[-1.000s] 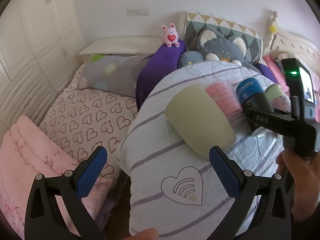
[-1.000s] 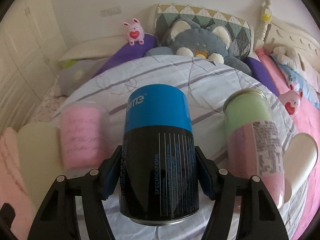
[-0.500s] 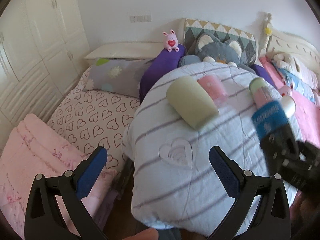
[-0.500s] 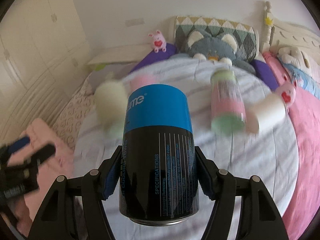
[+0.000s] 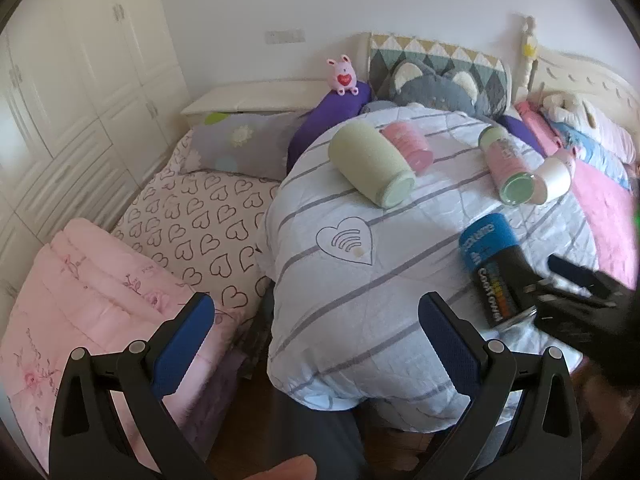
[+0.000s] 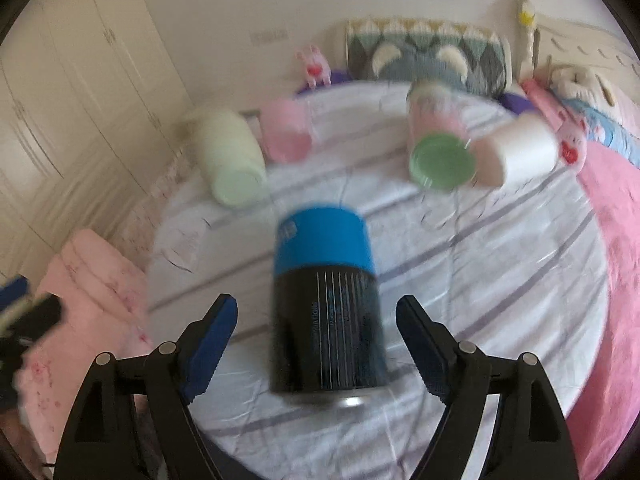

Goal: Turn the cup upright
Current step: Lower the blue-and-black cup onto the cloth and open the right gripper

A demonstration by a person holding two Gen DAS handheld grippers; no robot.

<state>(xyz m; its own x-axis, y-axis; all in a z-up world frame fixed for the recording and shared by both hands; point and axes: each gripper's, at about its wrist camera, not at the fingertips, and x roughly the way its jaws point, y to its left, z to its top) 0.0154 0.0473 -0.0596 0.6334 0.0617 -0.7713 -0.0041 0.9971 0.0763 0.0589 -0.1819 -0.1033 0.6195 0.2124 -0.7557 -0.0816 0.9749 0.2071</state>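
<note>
A black cup with a blue band stands on the striped quilt between the open fingers of my right gripper, which do not touch it. It also shows in the left wrist view, tilted there, with the right gripper beside it. My left gripper is open and empty, held back over the quilt's near edge. A pale green cup, a pink cup, a pink and green cup and a white cup lie on their sides farther back.
Pillows and a grey plush toy line the headboard. A heart-print sheet and a folded pink blanket lie to the left. White wardrobe doors stand at the far left. A pink cover is at the right.
My right gripper carried the black and blue cup back toward the near side of the quilt, then opened and let it go. My left gripper pulled back from the pale green cup.
</note>
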